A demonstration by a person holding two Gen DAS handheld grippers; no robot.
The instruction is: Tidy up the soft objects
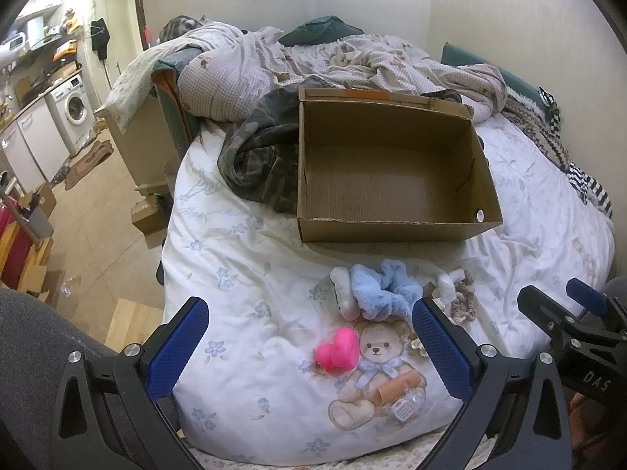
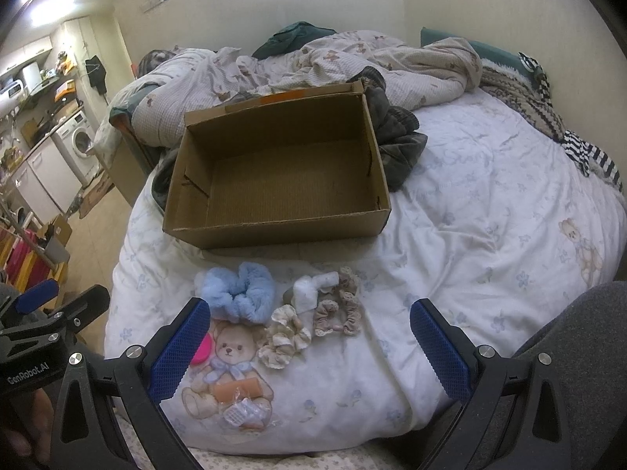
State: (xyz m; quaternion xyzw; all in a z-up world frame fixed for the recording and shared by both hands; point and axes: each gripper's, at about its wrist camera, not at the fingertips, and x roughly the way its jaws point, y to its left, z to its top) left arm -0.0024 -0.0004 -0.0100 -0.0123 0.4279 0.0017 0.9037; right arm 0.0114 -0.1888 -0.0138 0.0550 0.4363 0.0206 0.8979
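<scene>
One box (image 1: 392, 168) sits open on the bed (image 1: 243, 243) in the left wrist view, with nothing big inside. Just in front of it lie one blue scrunchie (image 1: 382, 288), one white roll (image 1: 341, 291) touching it, and one beige scrunchie (image 1: 462, 297) partly hidden behind a blue finger. One pink heart (image 1: 339, 350) lies closer, beside a teddy picture (image 1: 382, 372) on the sheet. One dark jacket (image 1: 258, 156) is bunched up against the box on its left. The left gripper (image 1: 309, 346) is spread wide and holds nothing.

Three scrunchies show in the right wrist view: one blue (image 2: 239, 290), one cream (image 2: 284, 337), one beige (image 2: 339, 313). One white sock (image 2: 313, 288) lies between the blue one and the beige one. The pink heart (image 2: 200, 350) peeks out from behind the left finger. One box (image 2: 282, 172) sits behind them all. The right gripper (image 2: 309, 346) is spread wide too, with nothing in it. One washer (image 2: 80, 143) stands far off on the left.
</scene>
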